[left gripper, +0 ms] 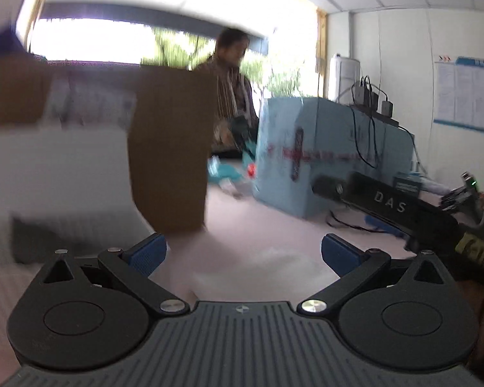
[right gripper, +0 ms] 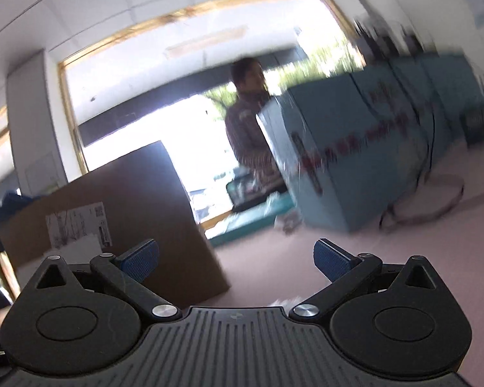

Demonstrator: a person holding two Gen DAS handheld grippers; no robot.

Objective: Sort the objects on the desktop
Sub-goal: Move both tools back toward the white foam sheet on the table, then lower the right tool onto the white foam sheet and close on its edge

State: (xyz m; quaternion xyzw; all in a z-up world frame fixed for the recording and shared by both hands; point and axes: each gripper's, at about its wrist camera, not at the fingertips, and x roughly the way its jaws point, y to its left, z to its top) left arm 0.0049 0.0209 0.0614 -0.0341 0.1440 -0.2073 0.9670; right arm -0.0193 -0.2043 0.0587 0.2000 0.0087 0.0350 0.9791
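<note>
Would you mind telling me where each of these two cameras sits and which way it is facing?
Left wrist: on the left gripper, facing out over the pink tabletop at a cardboard box; open blue fingers show.
Right wrist: on the right gripper, tilted, looking the same way; fingers open.
Shared: cardboard box, blue cabinet, standing person.

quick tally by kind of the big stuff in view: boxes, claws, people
cardboard box: 1
light blue box: 1
claws: 2, left claw and right claw, both open and empty
person in the background: 1
total: 5
</note>
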